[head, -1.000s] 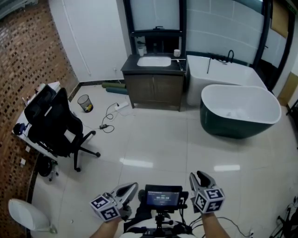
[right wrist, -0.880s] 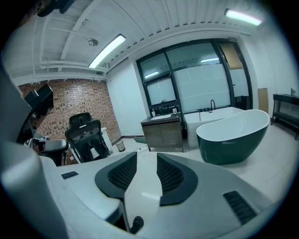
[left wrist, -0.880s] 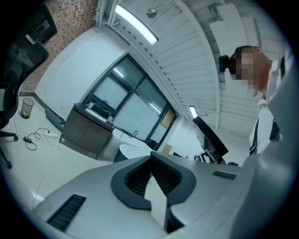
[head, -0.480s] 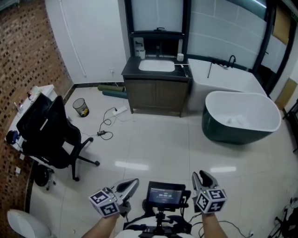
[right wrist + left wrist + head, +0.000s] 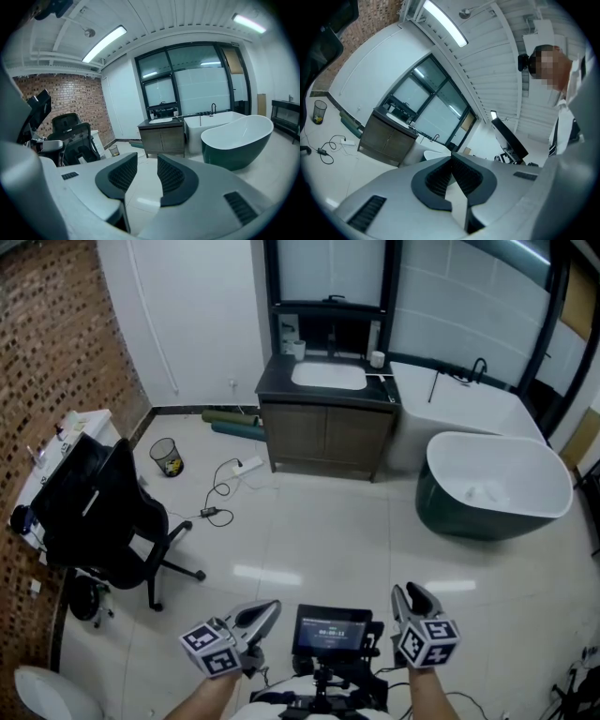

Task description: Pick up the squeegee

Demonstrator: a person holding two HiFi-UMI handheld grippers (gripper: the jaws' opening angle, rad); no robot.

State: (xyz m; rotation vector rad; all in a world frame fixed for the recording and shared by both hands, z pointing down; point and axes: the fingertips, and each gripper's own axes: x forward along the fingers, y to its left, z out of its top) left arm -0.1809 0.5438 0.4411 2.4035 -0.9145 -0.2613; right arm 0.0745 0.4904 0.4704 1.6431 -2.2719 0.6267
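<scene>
beyond right tool (image 5: 411, 594), wide floor (image 5: 319, 531) to vanity (image 5: 328, 432)

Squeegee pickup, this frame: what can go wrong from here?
1. No squeegee shows in any view, so it may take a search around the vanity.
2. A loose cable and power strip lie on the floor left of the vanity, a likely trip hazard.
3. The left hand-held gripper has its jaws together and must open before any grasp.
</scene>
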